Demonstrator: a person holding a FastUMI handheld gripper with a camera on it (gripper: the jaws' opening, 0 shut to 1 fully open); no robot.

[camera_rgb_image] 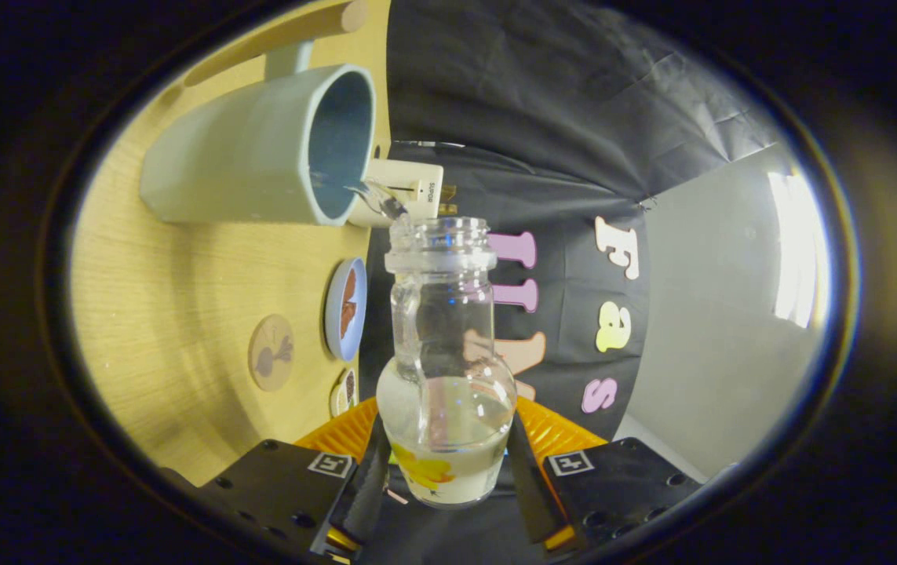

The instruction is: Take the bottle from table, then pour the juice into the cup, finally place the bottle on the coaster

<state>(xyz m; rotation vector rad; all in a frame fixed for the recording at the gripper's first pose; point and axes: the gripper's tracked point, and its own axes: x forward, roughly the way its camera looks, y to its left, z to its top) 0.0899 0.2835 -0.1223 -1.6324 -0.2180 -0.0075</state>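
Hand-held gripper rolled sideways, clamped on clear bottle, mouth just beside cup rim, liquid trickling in

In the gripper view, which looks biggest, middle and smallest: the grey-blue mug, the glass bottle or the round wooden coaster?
1. Pale grey-blue mug
2. Clear glass bottle, though it sits nearest, between the shut gripper fingers, so this ranking is unsure
3. Round wooden coaster

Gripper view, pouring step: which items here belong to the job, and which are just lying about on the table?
Belongs to the job:
- bottle, held between the gripper fingers, tipped toward the cup
- cup, liquid running into it
- coaster

Lying about:
- blue dish beside the coaster
- small white box by the cup's mouth
- wooden stick beyond the cup
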